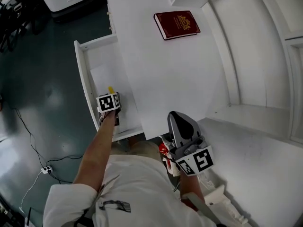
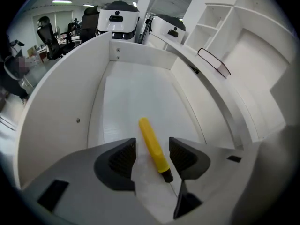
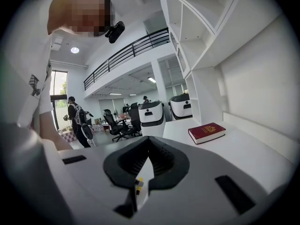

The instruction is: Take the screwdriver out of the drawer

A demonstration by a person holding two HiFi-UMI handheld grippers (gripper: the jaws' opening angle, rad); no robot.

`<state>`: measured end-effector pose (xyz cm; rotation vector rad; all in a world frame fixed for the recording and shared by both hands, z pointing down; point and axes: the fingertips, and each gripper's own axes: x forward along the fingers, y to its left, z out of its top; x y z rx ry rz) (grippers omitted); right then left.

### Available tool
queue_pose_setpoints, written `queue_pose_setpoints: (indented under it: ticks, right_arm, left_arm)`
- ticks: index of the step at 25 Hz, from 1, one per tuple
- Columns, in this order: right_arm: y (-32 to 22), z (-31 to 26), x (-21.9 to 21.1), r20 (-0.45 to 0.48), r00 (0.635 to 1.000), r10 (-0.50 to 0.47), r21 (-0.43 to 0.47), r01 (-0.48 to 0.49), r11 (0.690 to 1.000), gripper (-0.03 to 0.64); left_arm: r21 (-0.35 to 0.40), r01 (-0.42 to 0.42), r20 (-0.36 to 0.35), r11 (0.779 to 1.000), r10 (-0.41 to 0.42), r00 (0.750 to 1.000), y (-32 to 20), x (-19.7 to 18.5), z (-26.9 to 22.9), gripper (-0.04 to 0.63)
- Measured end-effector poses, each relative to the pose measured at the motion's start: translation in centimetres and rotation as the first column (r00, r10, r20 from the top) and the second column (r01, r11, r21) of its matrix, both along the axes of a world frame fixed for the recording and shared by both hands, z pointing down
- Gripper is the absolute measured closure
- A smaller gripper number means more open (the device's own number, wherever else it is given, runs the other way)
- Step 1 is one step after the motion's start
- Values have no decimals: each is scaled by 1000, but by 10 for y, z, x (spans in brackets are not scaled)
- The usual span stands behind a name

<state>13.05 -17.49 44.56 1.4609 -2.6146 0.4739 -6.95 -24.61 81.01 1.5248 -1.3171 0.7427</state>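
Note:
The white drawer (image 1: 83,74) stands pulled out at the desk's left side. A yellow-handled screwdriver (image 2: 151,142) lies on its bottom, dark shaft end toward me; only its yellow tip (image 1: 111,89) shows in the head view. My left gripper (image 2: 152,150) reaches down into the drawer (image 2: 61,121). Its jaws straddle the handle, with a gap on each side and neither pad touching. From above, the marker cube hides the left gripper (image 1: 109,100) fingers. My right gripper (image 1: 174,115) hovers at the desk's front edge, fingertips together, holding nothing; the right gripper (image 3: 149,139) points across the desktop.
A red book (image 1: 176,24) (image 3: 206,132) lies on the white desk (image 1: 180,79) at the back. A white sheet (image 1: 102,74) lines the drawer bottom. Shelving rises to the right. Cables (image 1: 46,169) cross the floor at left; office chairs and white machines (image 2: 118,18) stand beyond.

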Motion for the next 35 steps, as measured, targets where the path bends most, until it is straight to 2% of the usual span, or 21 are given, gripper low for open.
queue_pose_setpoints:
  ticks: [6,10,12,15,23,29,35]
  right_arm:
    - [8,4,10,-2,1000,30,-13,-30,999,607]
    - [15,6,14,-5,999,45,-19,-46,999,607]
    - [17,5,13,-5,999,48,-16,-48,999,607]
    - [21,3,13,-4,999,51,-10,-51,999,607]
    - [23,-5,-2,8,999,34,18,-34,999,607]
    - [22,-21,-25,14,1000,4,70,-5,998,607]
    - [22,-36,-43,17,1000,-17,122,15,992,607]
  left_arm:
    - [-12,-6,52,1000,7,999,-2,-4,8,426]
    - [-11,-64,69,998,65,996,1,-1,9,451]
    - [-2,-80,61,997,80,995,0,-1,8,461]
    - [24,-69,37,997,68,997,-2,-5,5,510]
    - [152,-57,-54,987,66,996,-12,-11,-33,515]
    - [293,-44,-121,955,83,989,-26,-22,-95,516]
    - [451,-35,-154,892,116,981,-35,-42,-173,515]
